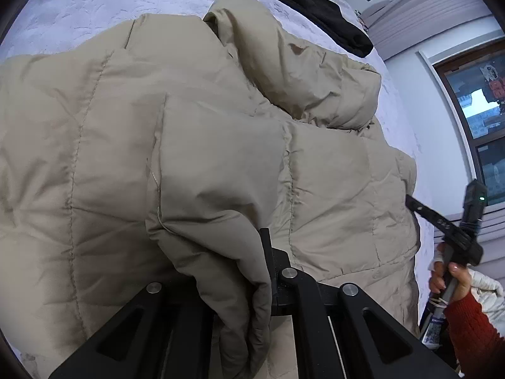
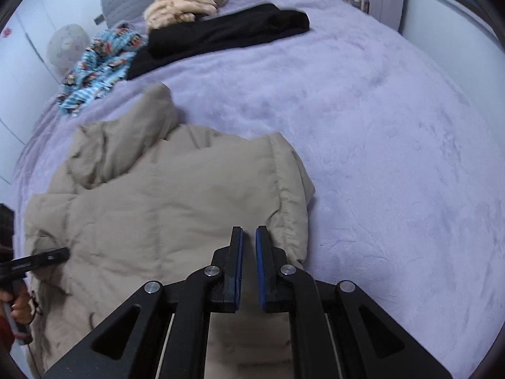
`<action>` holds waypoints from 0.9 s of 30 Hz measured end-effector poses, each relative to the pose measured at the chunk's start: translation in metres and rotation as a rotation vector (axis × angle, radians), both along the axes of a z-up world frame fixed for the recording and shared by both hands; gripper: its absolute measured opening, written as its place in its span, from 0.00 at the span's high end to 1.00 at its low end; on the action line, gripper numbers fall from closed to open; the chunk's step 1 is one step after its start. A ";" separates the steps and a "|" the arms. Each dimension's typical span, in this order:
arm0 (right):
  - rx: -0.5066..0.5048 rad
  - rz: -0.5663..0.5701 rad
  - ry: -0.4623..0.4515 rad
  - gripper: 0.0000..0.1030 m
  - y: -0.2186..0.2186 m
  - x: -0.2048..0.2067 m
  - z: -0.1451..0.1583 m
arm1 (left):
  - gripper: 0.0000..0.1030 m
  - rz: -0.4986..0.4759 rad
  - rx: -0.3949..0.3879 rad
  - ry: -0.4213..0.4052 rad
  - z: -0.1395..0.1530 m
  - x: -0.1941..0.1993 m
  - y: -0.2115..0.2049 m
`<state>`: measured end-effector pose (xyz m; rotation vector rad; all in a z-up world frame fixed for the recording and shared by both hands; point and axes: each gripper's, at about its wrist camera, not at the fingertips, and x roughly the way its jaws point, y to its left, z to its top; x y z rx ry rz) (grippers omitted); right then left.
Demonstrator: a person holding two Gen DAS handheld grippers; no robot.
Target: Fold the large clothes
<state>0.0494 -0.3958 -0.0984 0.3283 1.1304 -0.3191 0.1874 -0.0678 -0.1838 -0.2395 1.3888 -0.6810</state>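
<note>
A beige puffer jacket (image 1: pixel 221 145) lies on the lilac bed (image 1: pixel 94 6), its hood (image 1: pixel 284 63) toward the far side. My left gripper (image 1: pixel 252 271) is shut on a fold of the jacket, a sleeve or side panel, lifted over the body; its left finger is hidden by cloth. In the right wrist view the jacket (image 2: pixel 176 208) lies at the lower left, and my right gripper (image 2: pixel 248 237) hovers above its right edge, jaws slightly apart and empty. The right gripper (image 1: pixel 419 211) also shows at the jacket's right edge in the left wrist view.
A black garment (image 2: pixel 221 38), a blue patterned cloth (image 2: pixel 101 63) and a tan fluffy item (image 2: pixel 183 6) lie at the far end of the bed (image 2: pixel 378 158). A window (image 1: pixel 473 110) and wall stand to the right.
</note>
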 end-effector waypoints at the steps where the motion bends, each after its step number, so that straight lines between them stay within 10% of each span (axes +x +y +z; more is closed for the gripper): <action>1: 0.021 -0.008 0.023 0.92 -0.004 0.002 -0.015 | 0.92 -0.005 0.007 -0.003 0.006 0.000 0.002; 6: -0.048 0.022 0.020 0.92 0.007 -0.004 -0.025 | 0.85 0.025 0.134 -0.156 0.046 -0.006 0.033; 13: -0.078 0.028 0.009 0.91 0.012 -0.004 -0.009 | 0.86 0.024 0.109 -0.283 0.079 0.005 0.025; 18: -0.070 0.021 -0.085 0.76 0.004 0.003 0.018 | 0.85 0.005 0.183 -0.263 0.043 0.015 -0.009; 27: 0.142 -0.141 -0.056 0.73 -0.048 0.012 -0.034 | 0.86 0.000 0.182 -0.224 0.008 0.001 -0.019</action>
